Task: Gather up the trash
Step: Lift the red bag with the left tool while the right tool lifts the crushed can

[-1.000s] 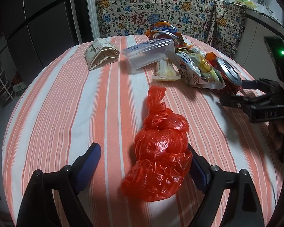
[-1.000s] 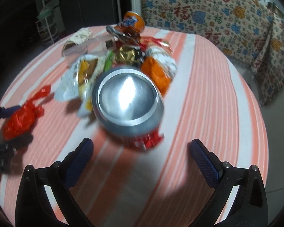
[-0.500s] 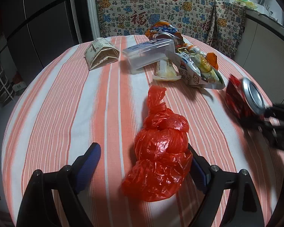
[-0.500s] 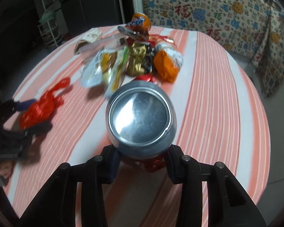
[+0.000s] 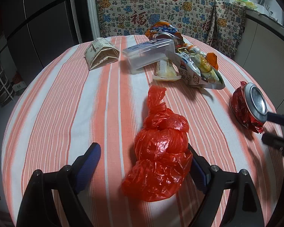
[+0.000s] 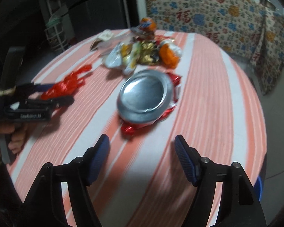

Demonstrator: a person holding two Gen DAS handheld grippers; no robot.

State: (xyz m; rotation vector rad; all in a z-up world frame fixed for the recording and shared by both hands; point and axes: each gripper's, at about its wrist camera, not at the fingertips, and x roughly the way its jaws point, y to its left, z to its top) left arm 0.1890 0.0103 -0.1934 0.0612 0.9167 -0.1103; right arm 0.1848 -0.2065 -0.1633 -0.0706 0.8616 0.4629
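the right gripper [image 6: 142, 155], jaws just opening, stands spread and empty behind the crushed can [image 6: 147, 98], wrappers [image 6: 142, 54] at twelve o'clock still uncollected.

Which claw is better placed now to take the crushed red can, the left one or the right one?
Probably the right claw: its jaws have just been opening, nothing lies between them, and the crushed can lies directly ahead. The left claw sits beside the red bag, farther from it.
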